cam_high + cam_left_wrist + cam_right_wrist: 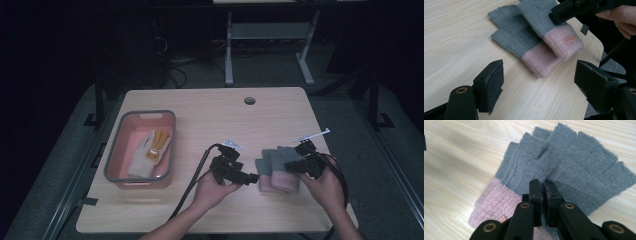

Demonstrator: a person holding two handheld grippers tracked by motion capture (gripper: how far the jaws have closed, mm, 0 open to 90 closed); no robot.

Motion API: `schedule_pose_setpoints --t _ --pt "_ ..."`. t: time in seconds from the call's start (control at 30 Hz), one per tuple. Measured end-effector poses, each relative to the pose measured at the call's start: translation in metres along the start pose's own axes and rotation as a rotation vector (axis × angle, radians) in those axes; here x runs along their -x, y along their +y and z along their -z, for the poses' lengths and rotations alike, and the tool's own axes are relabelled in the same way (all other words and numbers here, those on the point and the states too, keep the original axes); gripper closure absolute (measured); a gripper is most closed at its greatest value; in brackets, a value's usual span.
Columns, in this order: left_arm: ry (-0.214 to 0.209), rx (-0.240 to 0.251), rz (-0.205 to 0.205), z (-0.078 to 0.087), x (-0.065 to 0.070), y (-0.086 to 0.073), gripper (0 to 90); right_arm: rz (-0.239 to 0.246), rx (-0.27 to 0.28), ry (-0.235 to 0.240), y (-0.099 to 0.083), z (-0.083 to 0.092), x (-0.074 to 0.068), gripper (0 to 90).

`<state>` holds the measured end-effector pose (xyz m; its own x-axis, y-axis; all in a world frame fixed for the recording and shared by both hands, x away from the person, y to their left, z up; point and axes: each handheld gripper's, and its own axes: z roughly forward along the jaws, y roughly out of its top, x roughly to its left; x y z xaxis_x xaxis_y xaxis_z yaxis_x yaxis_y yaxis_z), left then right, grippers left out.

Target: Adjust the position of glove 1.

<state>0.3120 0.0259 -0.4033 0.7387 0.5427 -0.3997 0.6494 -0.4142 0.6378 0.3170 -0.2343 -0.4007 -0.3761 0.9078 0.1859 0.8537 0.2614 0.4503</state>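
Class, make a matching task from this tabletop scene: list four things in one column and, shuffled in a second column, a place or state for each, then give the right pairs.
Things
1. left hand-held gripper
2. right hand-held gripper
3. upper grey-and-pink glove
4. white-and-yellow glove

Places or states
A. lies inside the pink tub
B. jaws stand wide apart, nothing between them
C. jaws closed on knitted fabric
D. pinched and raised at one end over its twin on the table

Pairs: 1-B, 2-C, 3-D, 4-A
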Motion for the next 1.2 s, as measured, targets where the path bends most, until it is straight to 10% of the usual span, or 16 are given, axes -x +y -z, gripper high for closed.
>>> schedule_pose_setpoints --t 0.67,1.2 --pt "0.006 -0.005 0.028 -0.001 -0.010 -0.004 23.8 0.043 -0.060 0.014 0.014 -0.031 -0.015 82.9" --pt "-0.020 -0.027 0.058 -0.024 -0.007 0.000 29.1 -0.066 0.024 0.087 0.000 -0.011 0.009 60.0"
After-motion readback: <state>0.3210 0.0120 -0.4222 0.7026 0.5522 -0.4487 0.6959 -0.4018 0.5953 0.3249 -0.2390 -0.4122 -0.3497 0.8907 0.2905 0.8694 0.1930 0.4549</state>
